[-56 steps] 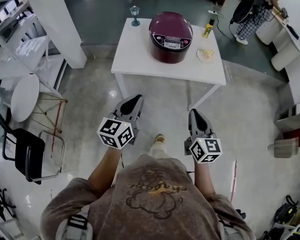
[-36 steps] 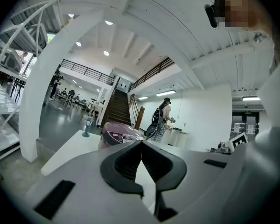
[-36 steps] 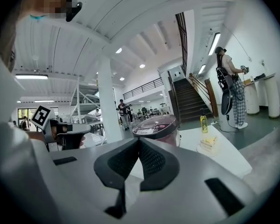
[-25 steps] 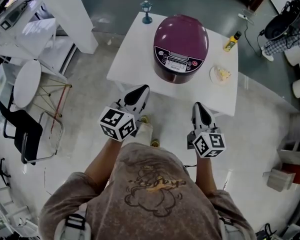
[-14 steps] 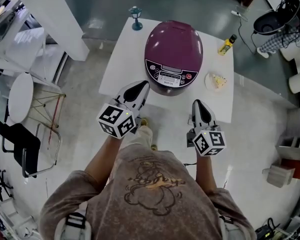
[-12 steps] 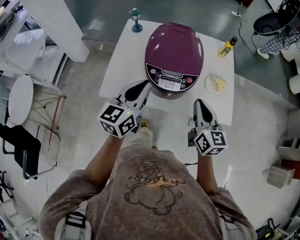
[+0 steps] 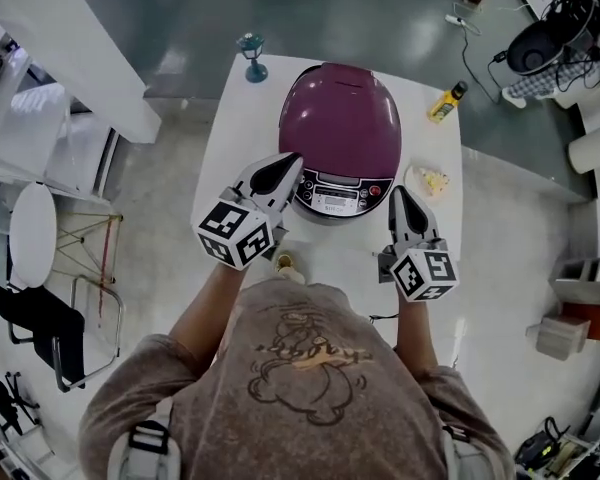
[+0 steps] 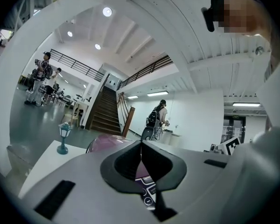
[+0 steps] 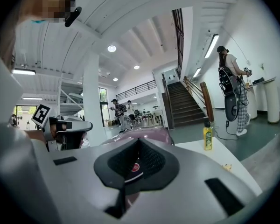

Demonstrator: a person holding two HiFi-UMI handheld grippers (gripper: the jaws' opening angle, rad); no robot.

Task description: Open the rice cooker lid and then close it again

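The purple rice cooker (image 7: 342, 133) stands on the white table (image 7: 230, 138) with its lid down and its control panel (image 7: 338, 194) facing me. My left gripper (image 7: 285, 162) is shut and empty, held level with its tip over the cooker's front left edge. My right gripper (image 7: 399, 194) is shut and empty, just right of the panel. In the left gripper view the cooker (image 8: 105, 141) shows past the closed left gripper (image 8: 141, 146). The right gripper view shows the cooker (image 9: 147, 133) beyond the closed right gripper (image 9: 139, 141). Whether either tip touches the cooker I cannot tell.
A small teal lamp (image 7: 250, 56) stands at the table's far left corner. A yellow bottle (image 7: 442, 102) and a plate of food (image 7: 428, 180) sit to the cooker's right. Chairs (image 7: 40, 308) stand on the floor to the left. People (image 9: 231, 78) stand far off.
The person has walked up to the table. Both grippers have moved forward, from over the floor to the cooker's front, one at each side of its panel. Both stayed shut.
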